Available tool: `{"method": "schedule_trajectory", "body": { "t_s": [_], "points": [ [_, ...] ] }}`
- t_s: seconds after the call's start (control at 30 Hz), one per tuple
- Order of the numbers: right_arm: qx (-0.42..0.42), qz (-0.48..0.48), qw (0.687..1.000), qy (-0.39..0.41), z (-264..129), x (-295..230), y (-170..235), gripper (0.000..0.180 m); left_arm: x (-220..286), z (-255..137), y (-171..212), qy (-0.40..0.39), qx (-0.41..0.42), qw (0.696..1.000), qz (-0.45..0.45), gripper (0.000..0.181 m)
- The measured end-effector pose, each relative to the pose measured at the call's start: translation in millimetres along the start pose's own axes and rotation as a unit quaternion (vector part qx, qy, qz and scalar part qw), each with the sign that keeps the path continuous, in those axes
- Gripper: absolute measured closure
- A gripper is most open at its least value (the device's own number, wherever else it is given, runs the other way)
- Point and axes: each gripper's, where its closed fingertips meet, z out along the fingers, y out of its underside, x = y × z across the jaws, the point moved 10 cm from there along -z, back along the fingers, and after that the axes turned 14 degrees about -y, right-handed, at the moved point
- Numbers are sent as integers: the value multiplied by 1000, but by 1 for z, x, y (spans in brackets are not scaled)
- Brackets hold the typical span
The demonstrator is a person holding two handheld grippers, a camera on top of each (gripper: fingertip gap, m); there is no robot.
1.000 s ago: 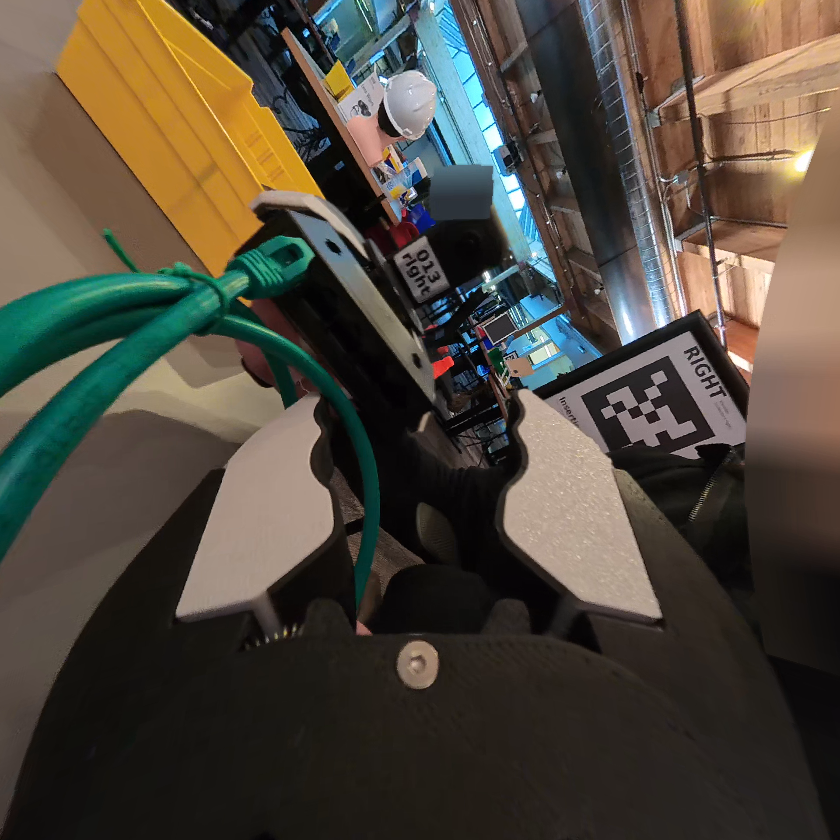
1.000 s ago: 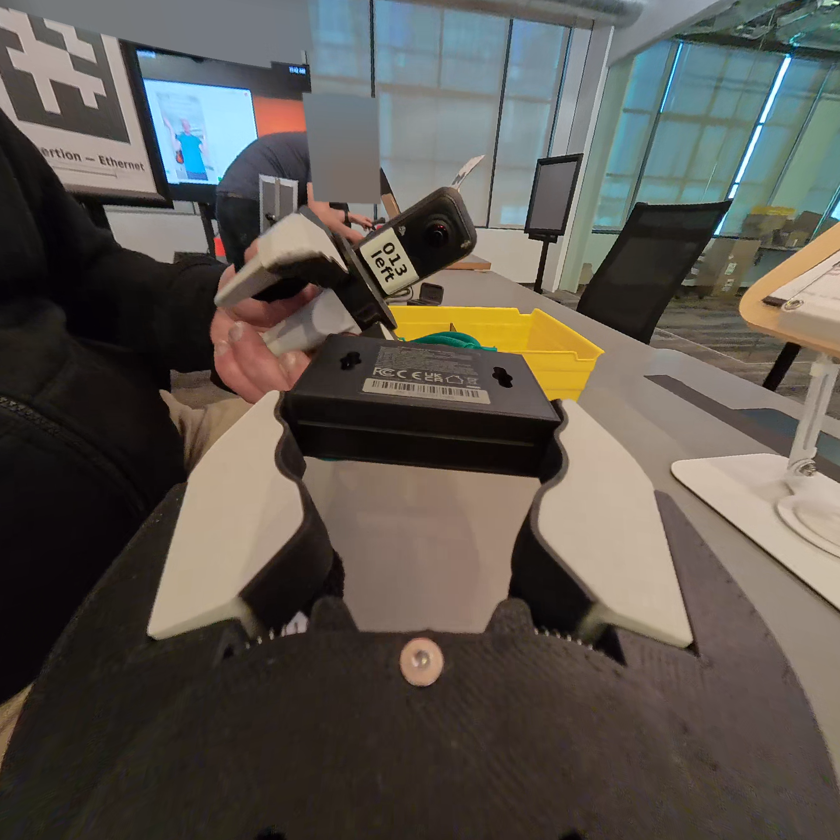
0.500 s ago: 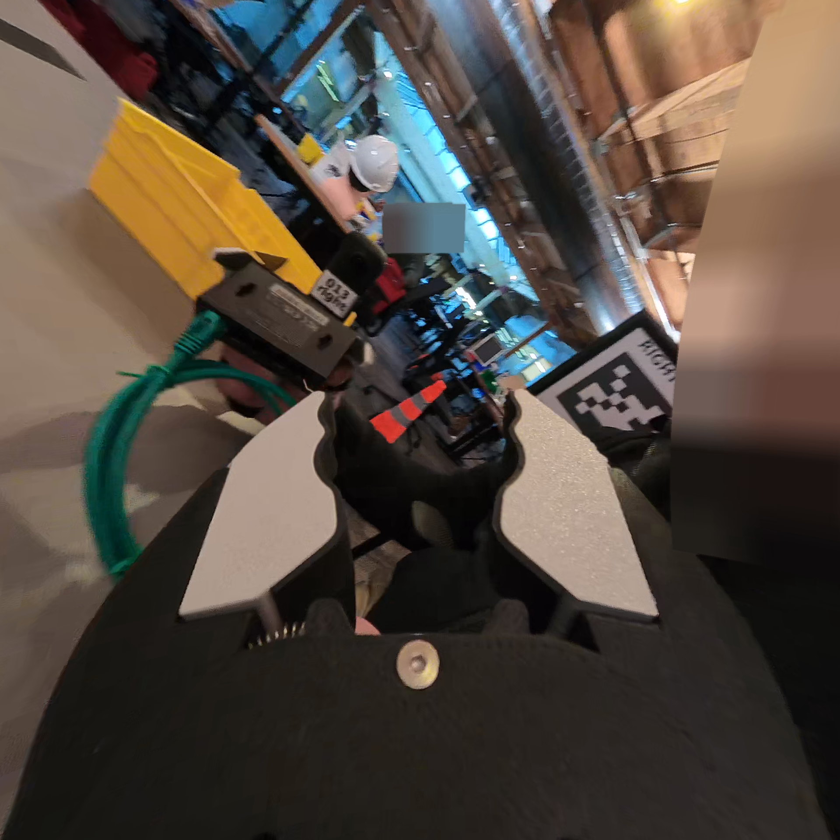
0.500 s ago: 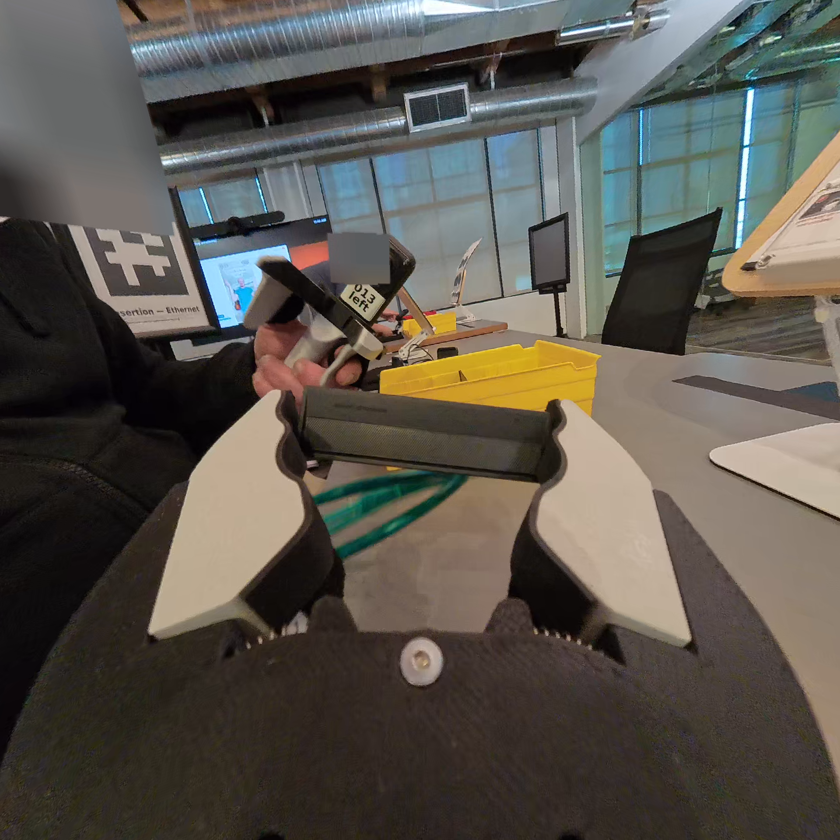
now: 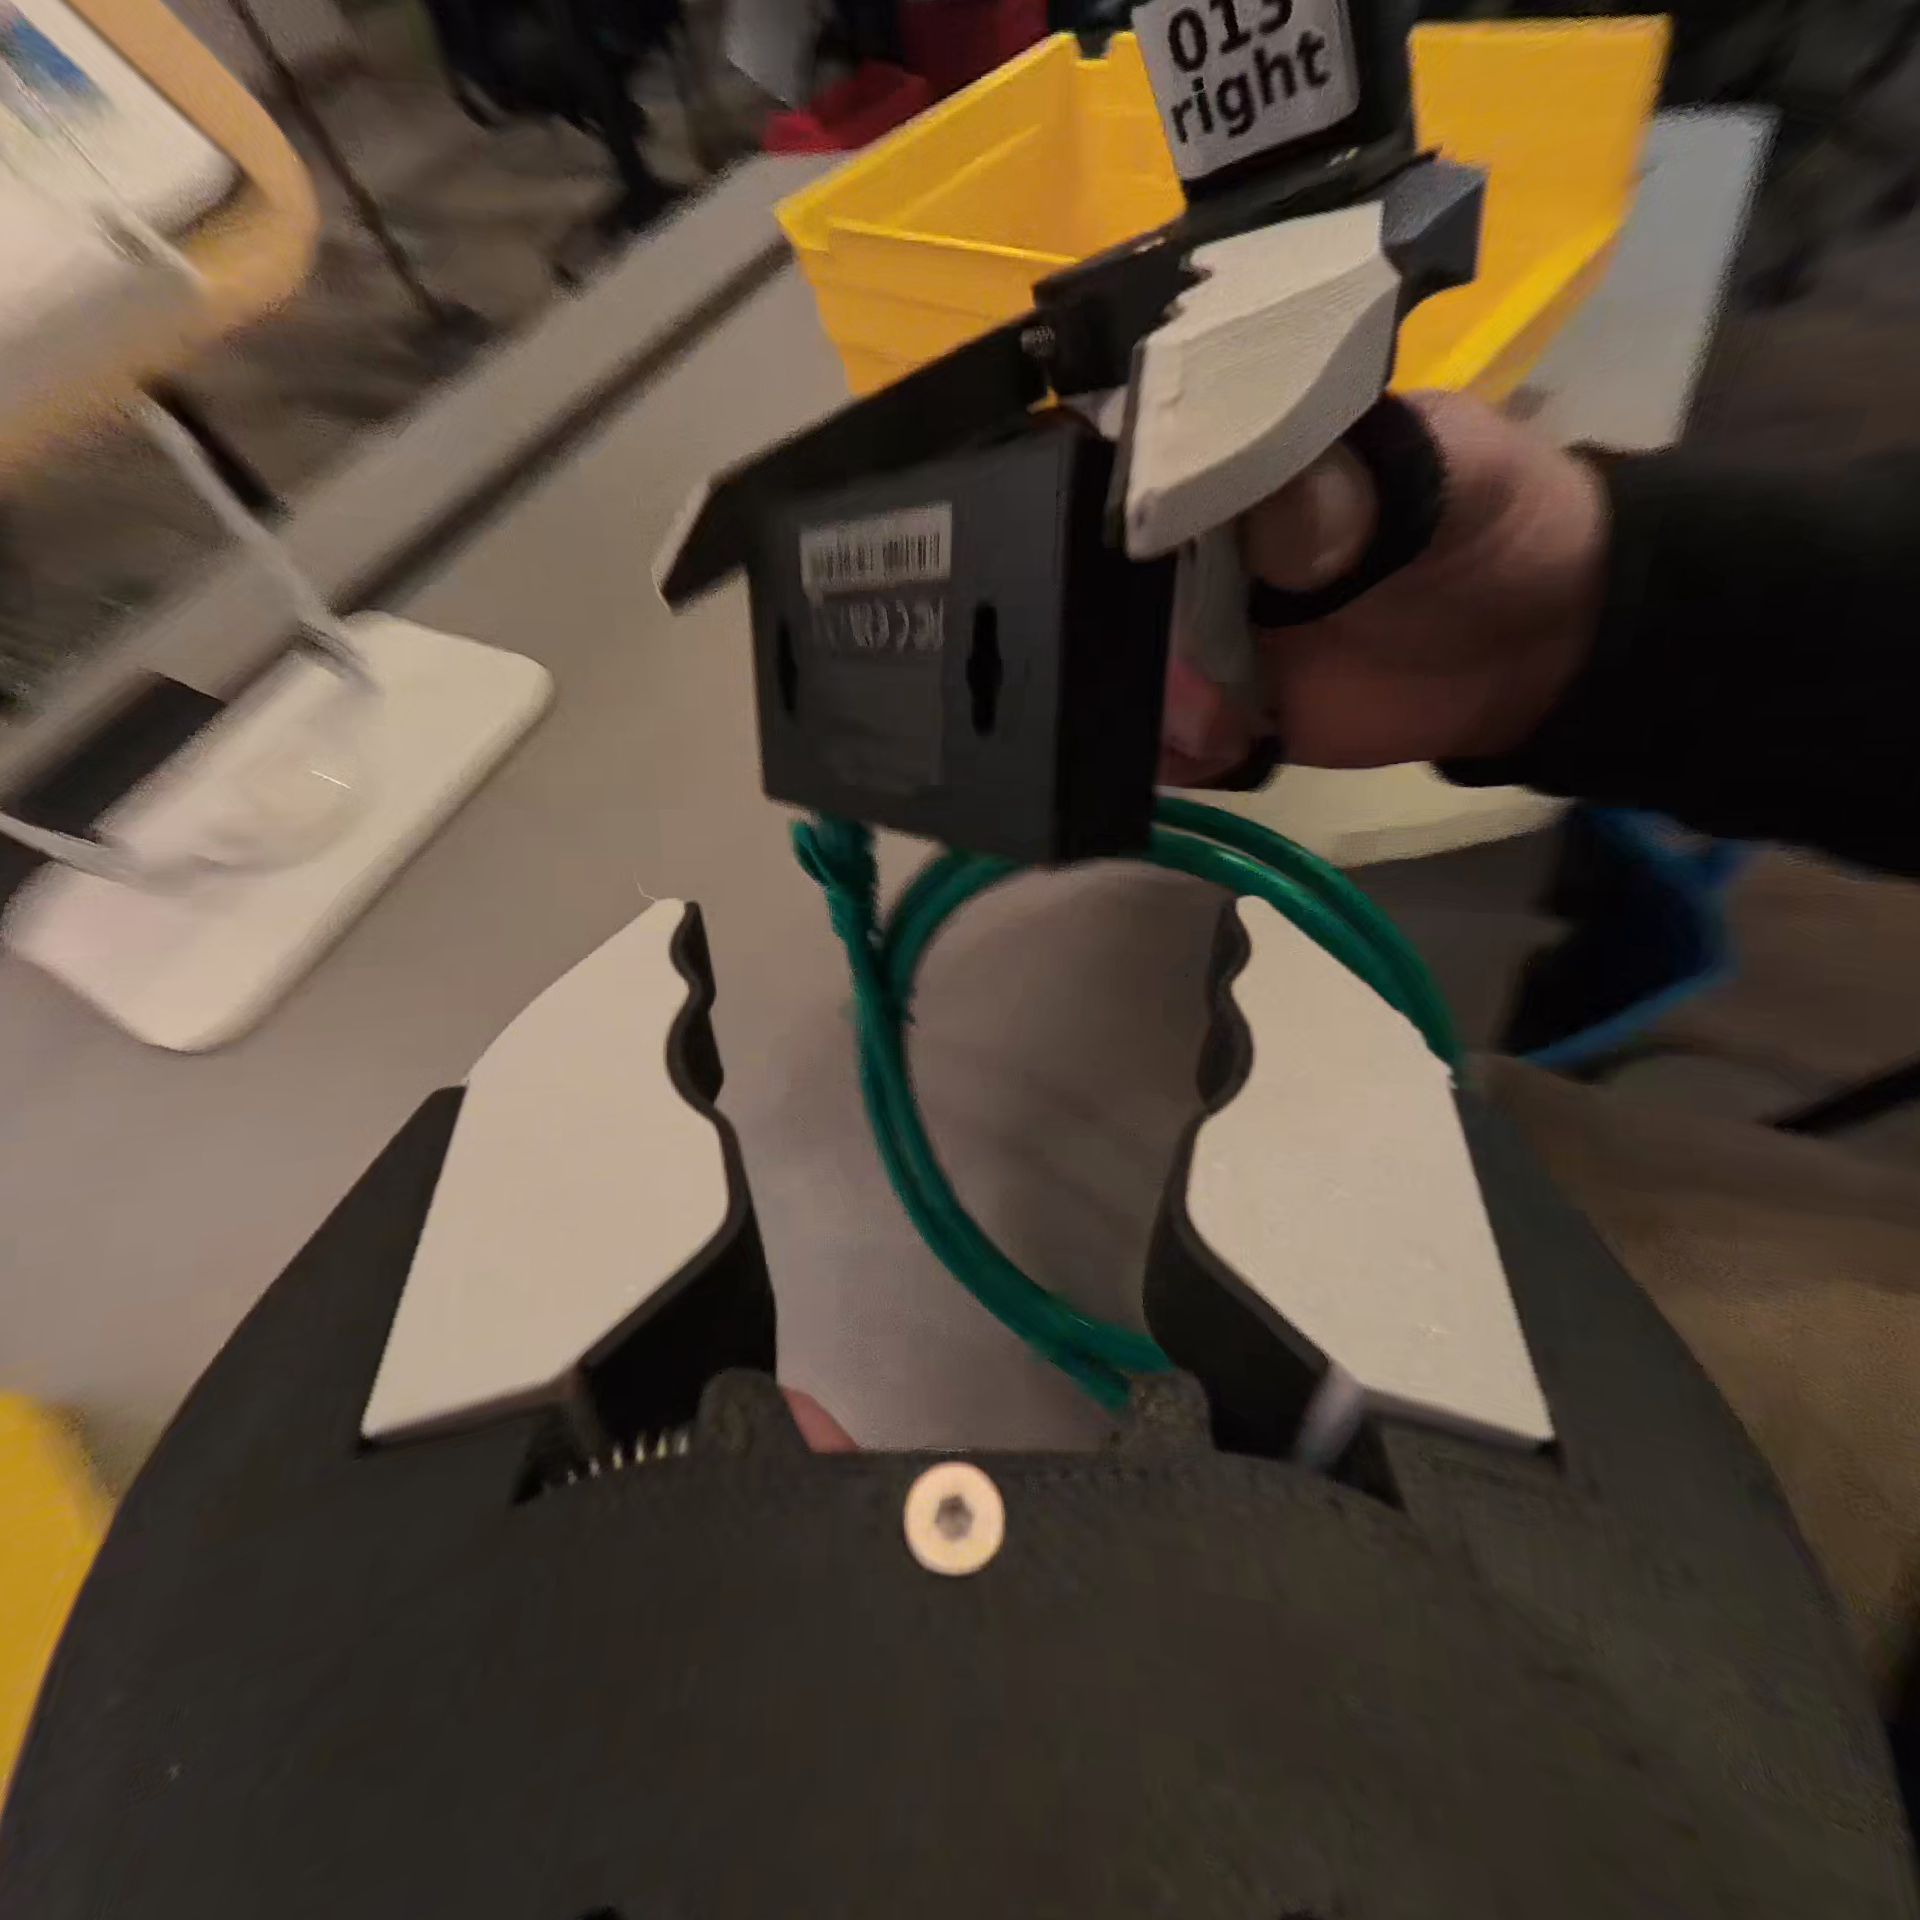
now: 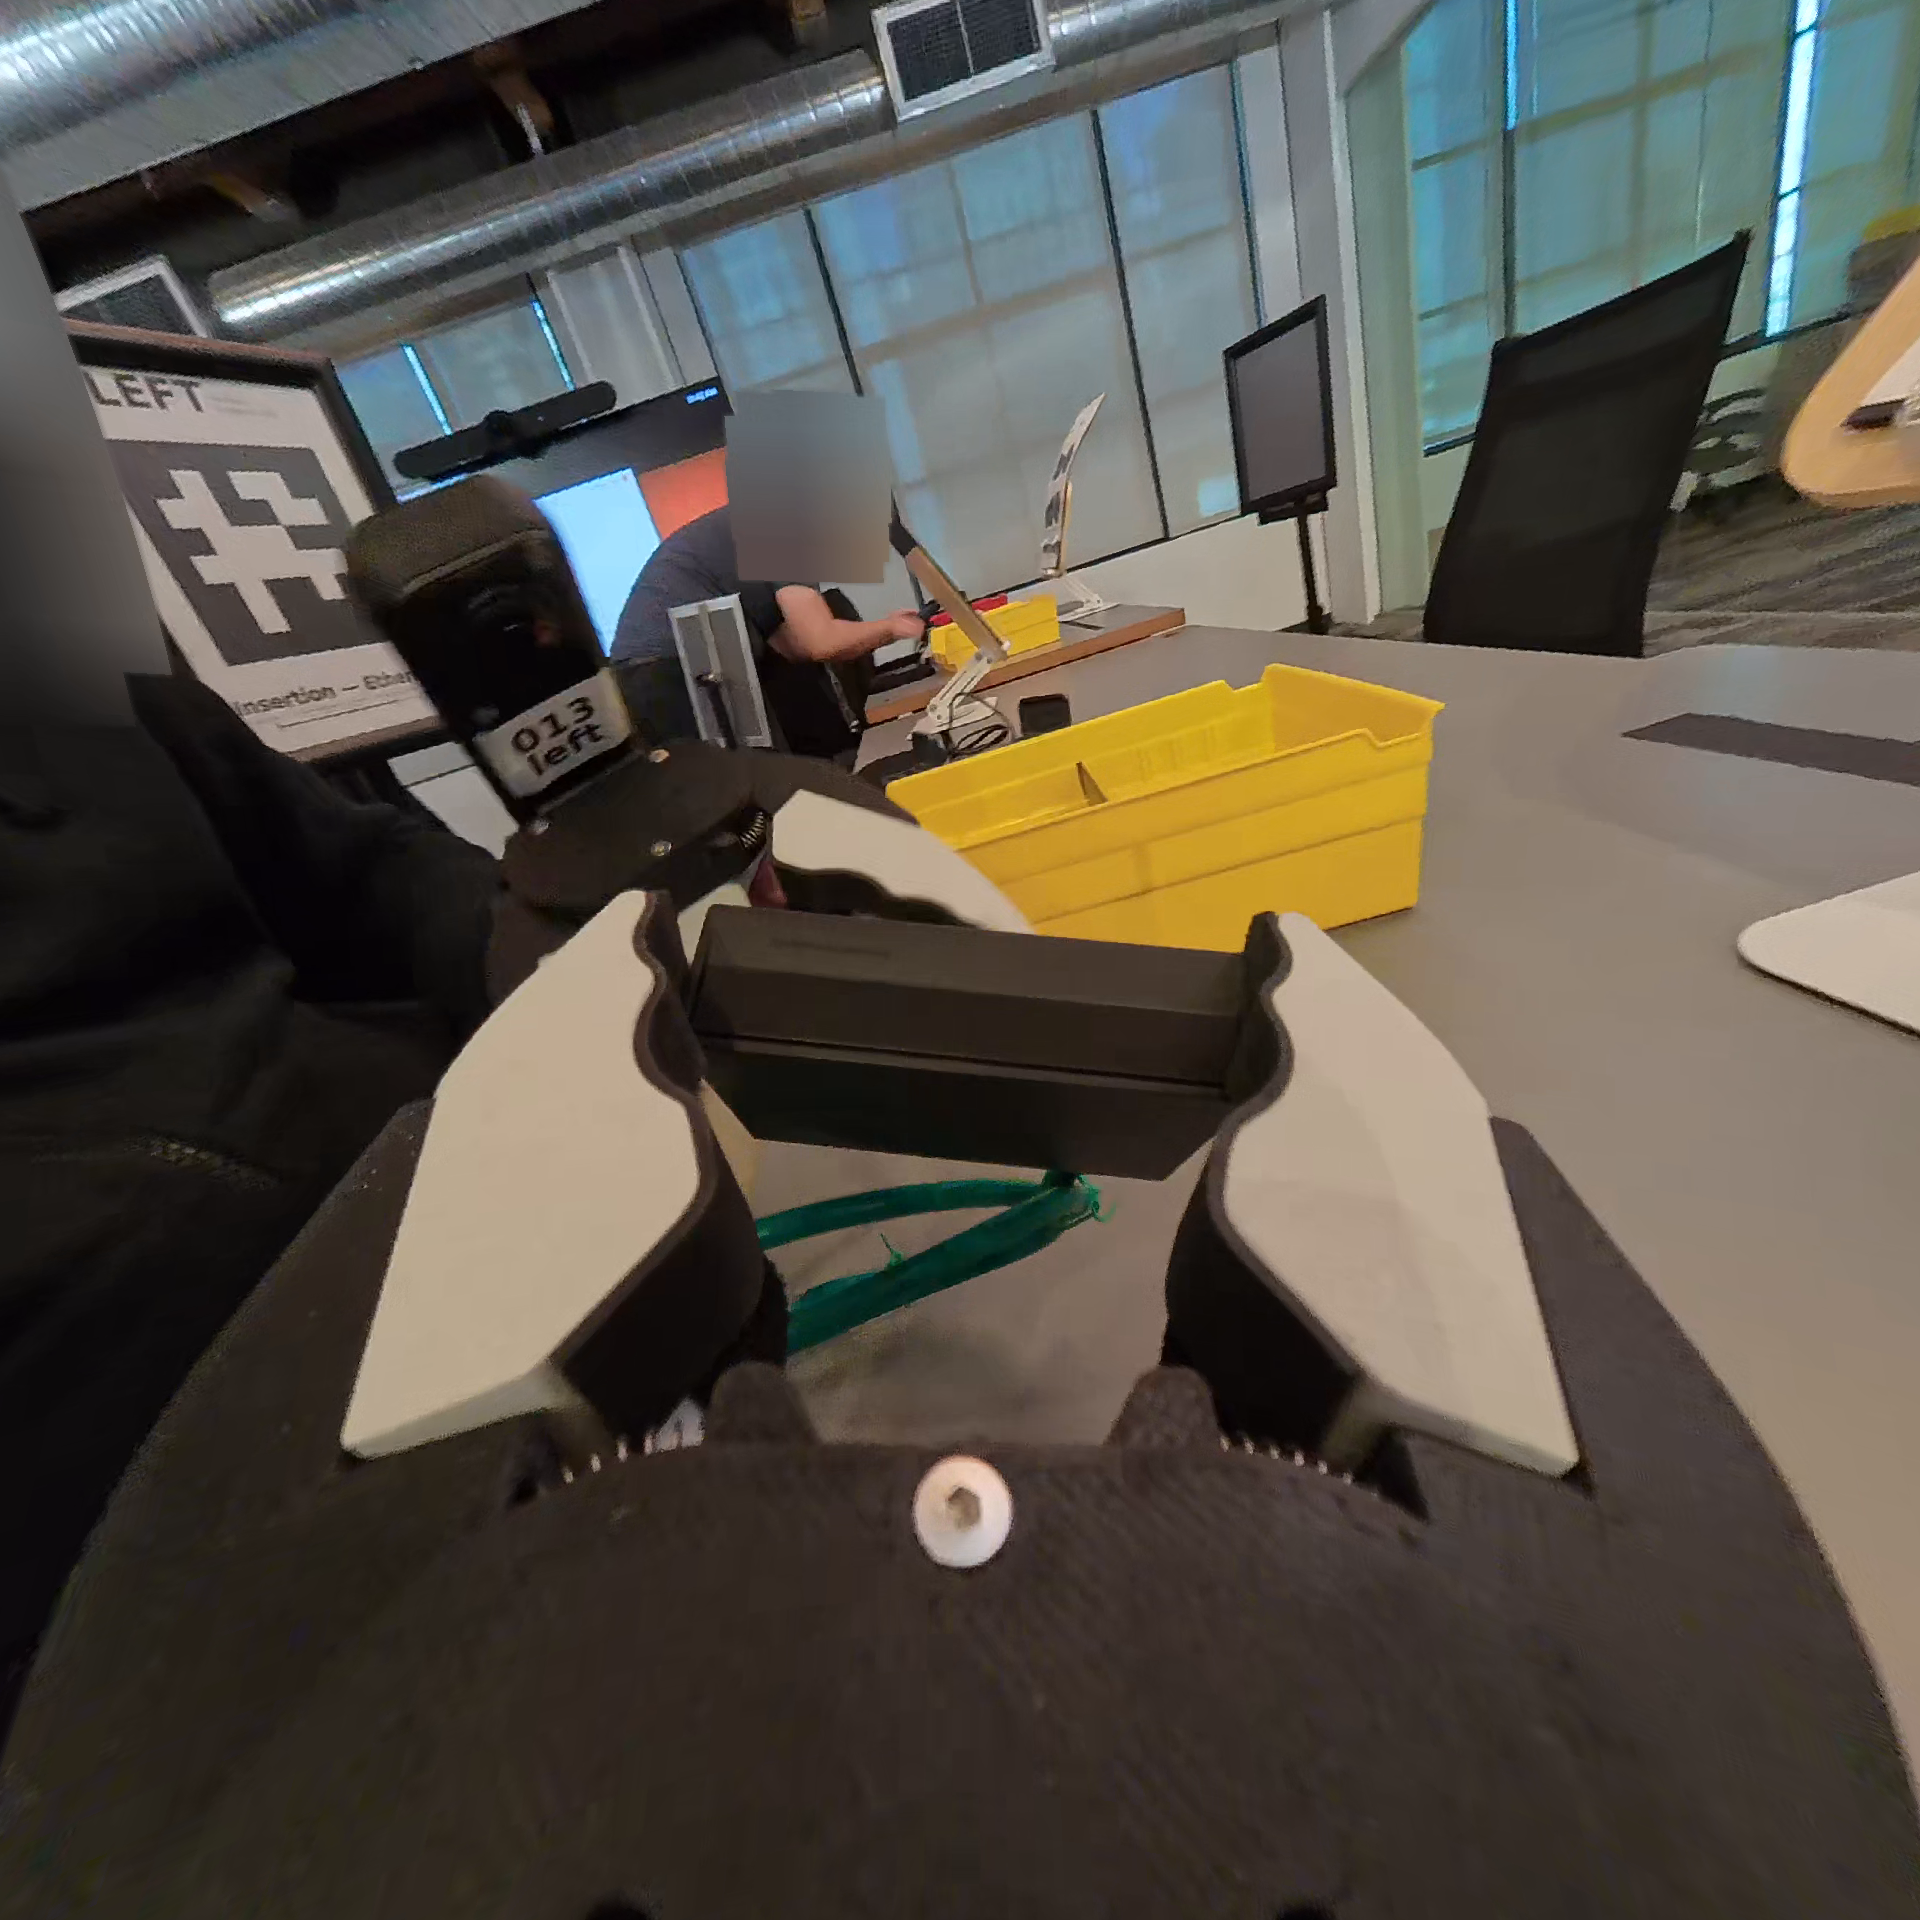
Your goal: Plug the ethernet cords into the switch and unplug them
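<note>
Right wrist view: switch (image 6: 966,1049) lengthwise across fingers (image 6: 561,1153).

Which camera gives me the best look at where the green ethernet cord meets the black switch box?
The left wrist view: the green ethernet cord rises to its plug at the black switch box's lower edge. The right wrist view shows only loops under the box, gripped by the right gripper; the junction is hidden.

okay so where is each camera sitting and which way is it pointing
Left wrist view: on the open left gripper, facing the black plastic switch, green ethernet cord and the person's hand.
Right wrist view: on the right gripper, clamping the switch, facing the yellow plastic bin.
Shared: switch, cord, bin, grey table.
</note>
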Motion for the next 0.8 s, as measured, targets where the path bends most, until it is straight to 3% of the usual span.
{"method": "schedule_trajectory", "body": {
  "t_s": [0.1,0.17,0.37,0.5,0.7,0.8],
  "points": [
    [12,24,1000,-10,8,-1,0,79,8,5,-8,-88,67,987,114,110],
    [28,41,999,-15,9,-2,-2,79,15,4,-9,-98,94,978,157,140],
    [-38,35,999,-8,7,-6,-7,79,7,-1,-14,-108,110,951,269,149],
    [-146,-59,987,31,8,-16,-14,82,-3,-6,-23,-77,106,942,310,152],
    [-333,-287,893,93,25,-42,-26,109,-12,-9,-30,-21,77,919,385,153],
    [-417,-381,818,109,34,-54,-30,141,-13,-11,-35,-17,69,914,400,153]
  ]
}}
